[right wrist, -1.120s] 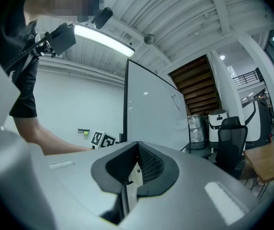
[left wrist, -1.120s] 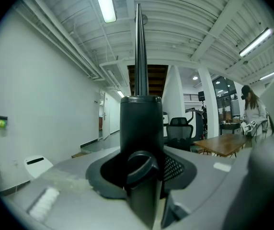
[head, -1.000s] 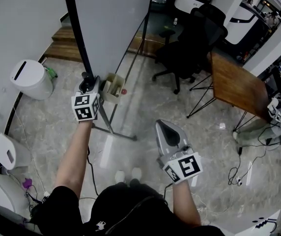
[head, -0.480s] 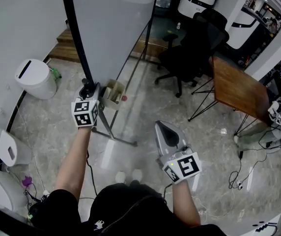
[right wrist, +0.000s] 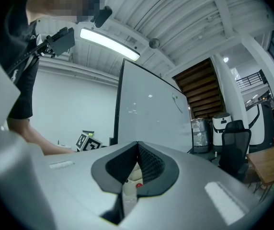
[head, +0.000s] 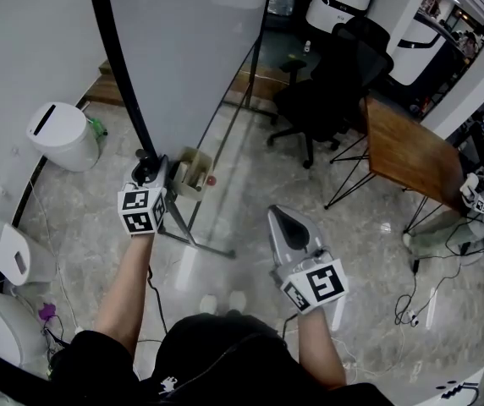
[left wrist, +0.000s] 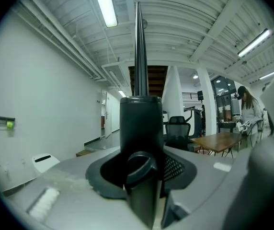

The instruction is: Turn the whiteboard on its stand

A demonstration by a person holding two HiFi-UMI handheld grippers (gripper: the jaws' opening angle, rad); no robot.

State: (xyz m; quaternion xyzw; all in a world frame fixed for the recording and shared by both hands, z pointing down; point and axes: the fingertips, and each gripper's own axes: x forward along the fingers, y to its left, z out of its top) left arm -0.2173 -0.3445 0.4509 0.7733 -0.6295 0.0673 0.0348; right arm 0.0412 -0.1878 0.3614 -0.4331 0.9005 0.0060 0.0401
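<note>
**Operator:** Where is the whiteboard standing?

**Inspector:** The whiteboard (head: 187, 49) is standing upright on its metal stand (head: 193, 227), ahead and to the left of the person. Its black frame edge (head: 119, 66) is facing the person, and the stand's foot is resting on the marble floor (head: 250, 167).

**Operator:** What are the left tongs doing?

**Inspector:** The left tongs (head: 146, 169) are clamping the whiteboard by the lower end of that frame edge. The black bar is filling the gap between the jaws, and both jaws are pressing against it.

**Operator:** And the right tongs?

**Inspector:** The right tongs (head: 291, 227) are hovering over the floor, well apart from the board. Their jaws are meeting at the tips and are gripping nothing.

**Operator:** What is surrounding the work area?

**Inspector:** A white bin (head: 58, 135) is sitting left of the stand. A black office chair (head: 327, 83) and a wooden table (head: 407, 146) are standing on the far right side.
</note>
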